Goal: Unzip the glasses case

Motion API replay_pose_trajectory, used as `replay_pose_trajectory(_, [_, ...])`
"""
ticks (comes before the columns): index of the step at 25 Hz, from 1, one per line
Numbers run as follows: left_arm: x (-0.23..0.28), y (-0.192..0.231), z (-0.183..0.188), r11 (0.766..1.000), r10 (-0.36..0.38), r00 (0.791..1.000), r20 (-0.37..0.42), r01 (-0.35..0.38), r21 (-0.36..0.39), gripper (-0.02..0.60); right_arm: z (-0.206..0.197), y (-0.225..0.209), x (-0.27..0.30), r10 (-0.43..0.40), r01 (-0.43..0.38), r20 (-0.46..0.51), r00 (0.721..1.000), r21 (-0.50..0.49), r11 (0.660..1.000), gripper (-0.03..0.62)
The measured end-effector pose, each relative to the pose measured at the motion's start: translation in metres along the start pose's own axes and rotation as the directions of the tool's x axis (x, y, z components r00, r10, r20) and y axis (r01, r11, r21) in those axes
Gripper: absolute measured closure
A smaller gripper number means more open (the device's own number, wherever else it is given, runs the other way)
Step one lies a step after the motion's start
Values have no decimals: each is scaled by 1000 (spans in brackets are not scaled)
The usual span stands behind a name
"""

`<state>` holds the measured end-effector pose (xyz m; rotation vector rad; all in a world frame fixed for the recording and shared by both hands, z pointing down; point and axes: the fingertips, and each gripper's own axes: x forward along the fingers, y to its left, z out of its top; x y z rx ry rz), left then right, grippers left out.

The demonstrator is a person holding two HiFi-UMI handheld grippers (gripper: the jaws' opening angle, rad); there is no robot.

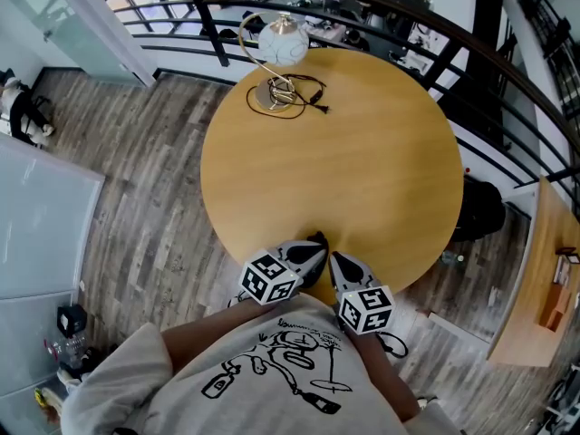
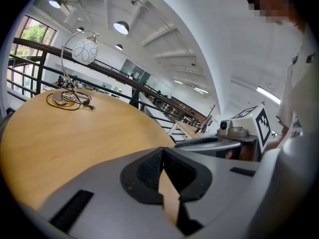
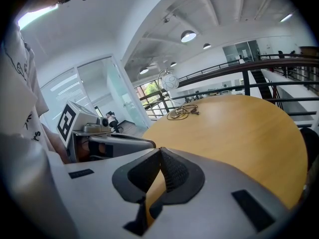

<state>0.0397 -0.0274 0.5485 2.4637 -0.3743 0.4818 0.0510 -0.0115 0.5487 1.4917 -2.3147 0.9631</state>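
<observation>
No glasses case shows in any view. My left gripper (image 1: 316, 241) and right gripper (image 1: 334, 260) sit side by side at the near edge of the round wooden table (image 1: 362, 170), tips pointing toward each other. In the left gripper view the left gripper (image 2: 162, 151) has its black pads pressed together with nothing between them. The right gripper view shows the same for the right gripper (image 3: 160, 151): pads closed tip to tip, nothing held. Each gripper's grey body shows in the other's view, the right gripper (image 2: 219, 143) and the left gripper (image 3: 119, 142).
A lamp with a round white shade (image 1: 283, 42) and a coiled black cable (image 1: 294, 93) stands at the table's far edge. A black railing (image 1: 471, 53) curves behind the table. Wood floor (image 1: 136, 225) lies to the left, with a second wooden desk (image 1: 544, 270) at right.
</observation>
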Motion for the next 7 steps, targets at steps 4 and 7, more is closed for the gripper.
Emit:
replay_pose_trajectory(4, [-1, -2, -1, 1000, -4, 1000, -2, 4, 3, 575, -1, 1, -1, 2, -2, 3, 1000, 15, 1000, 571])
replay_pose_trajectory(7, [-1, -4, -2, 1000, -8, 1000, -4, 8, 2, 575, 0, 2, -2, 1, -2, 7, 1000, 21, 1000, 571])
